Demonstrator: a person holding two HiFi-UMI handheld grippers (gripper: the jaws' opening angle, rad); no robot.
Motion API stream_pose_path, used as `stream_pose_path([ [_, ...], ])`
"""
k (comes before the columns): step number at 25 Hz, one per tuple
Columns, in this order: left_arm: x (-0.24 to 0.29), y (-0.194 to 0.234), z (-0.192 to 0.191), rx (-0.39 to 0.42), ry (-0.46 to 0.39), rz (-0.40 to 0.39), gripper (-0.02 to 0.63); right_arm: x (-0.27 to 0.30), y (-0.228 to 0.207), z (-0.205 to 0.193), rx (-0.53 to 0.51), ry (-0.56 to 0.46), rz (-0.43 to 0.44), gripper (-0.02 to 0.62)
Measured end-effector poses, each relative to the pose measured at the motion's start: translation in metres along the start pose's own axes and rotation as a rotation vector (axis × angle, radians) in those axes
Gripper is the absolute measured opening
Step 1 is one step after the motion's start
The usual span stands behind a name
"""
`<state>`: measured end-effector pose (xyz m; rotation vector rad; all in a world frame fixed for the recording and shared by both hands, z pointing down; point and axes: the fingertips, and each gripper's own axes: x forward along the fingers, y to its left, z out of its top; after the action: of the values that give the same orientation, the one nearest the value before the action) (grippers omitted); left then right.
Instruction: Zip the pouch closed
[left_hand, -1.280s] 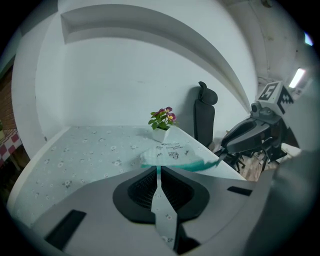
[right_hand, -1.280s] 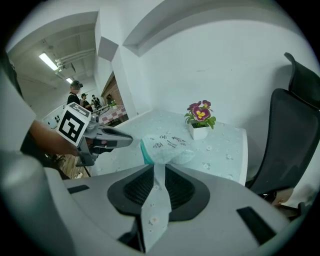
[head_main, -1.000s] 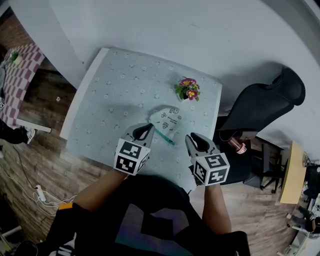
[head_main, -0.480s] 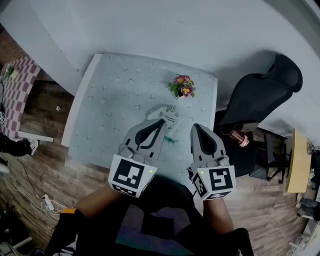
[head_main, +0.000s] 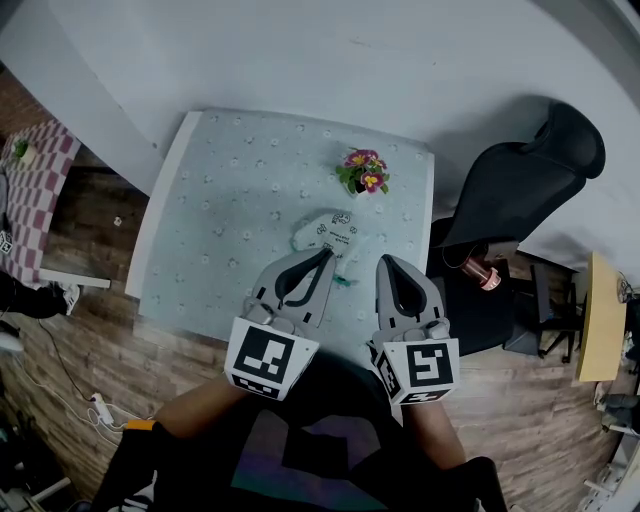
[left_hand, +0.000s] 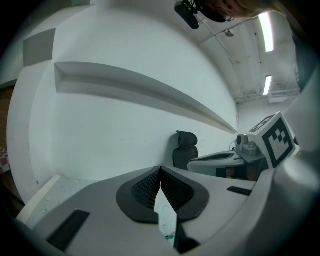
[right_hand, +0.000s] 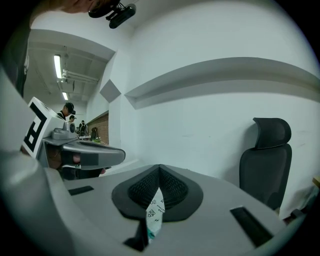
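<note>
One pouch (head_main: 325, 232), long axis roughly along the tabletop's (head_main: 230, 180) near edge; one flowerpot (head_main: 362, 175); left gripper (head_main: 328, 254) and right gripper (head_main: 384, 260), fingers closed, empty.

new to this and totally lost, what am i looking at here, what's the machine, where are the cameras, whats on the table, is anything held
There is no robot here: a person holds a two-jaw gripper in each hand. The head view looks down from the person's head. The other two views come from cameras riding on each gripper, looking along its jaws. On the table lie a white printed pouch and a small pot of flowers. The left gripper and right gripper are both shut and hold nothing.
</note>
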<state>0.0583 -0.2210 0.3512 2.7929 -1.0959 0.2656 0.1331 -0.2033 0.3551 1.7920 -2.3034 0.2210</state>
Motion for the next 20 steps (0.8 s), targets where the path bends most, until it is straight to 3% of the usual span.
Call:
stream_pose_path([
  [20,0.0003,0.0035,-0.0067,-0.005,0.013,0.015,0.012,0.006,0.0013,-0.0063,-0.001,0.021,0.007,0.014],
])
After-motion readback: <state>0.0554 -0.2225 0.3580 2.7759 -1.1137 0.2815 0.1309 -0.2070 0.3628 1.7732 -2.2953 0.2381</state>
